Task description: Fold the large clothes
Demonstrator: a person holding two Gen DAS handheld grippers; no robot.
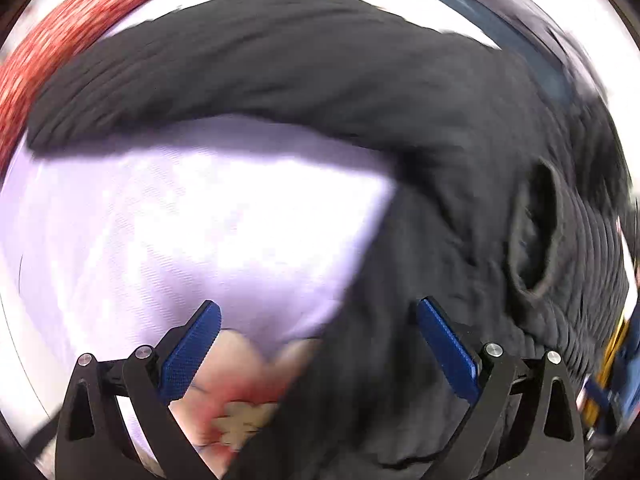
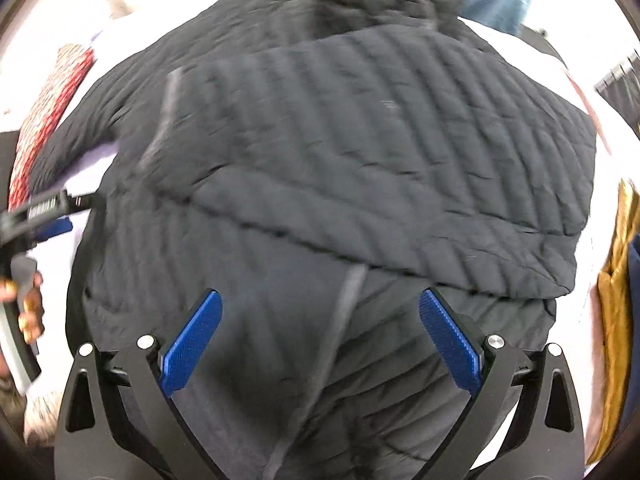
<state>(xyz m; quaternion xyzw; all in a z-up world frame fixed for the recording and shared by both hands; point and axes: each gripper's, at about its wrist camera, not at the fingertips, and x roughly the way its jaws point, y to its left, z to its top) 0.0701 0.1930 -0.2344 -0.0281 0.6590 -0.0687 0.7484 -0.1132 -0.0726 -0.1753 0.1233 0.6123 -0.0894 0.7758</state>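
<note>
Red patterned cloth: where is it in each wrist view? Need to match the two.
Left wrist: the red patterned cloth runs along the upper-left edge, behind the outstretched sleeve of the black quilted jacket.
Right wrist: the same cloth lies at the left edge, beside the jacket.
Shared landmark: the jacket's sleeve, stretched towards the red cloth over the white surface in both views.

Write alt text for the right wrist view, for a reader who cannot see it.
A dark quilted jacket lies spread on a white surface, one panel folded across its front. The right gripper hovers over it with jaws open and empty, and a red patterned cloth lies at the left edge.
</note>
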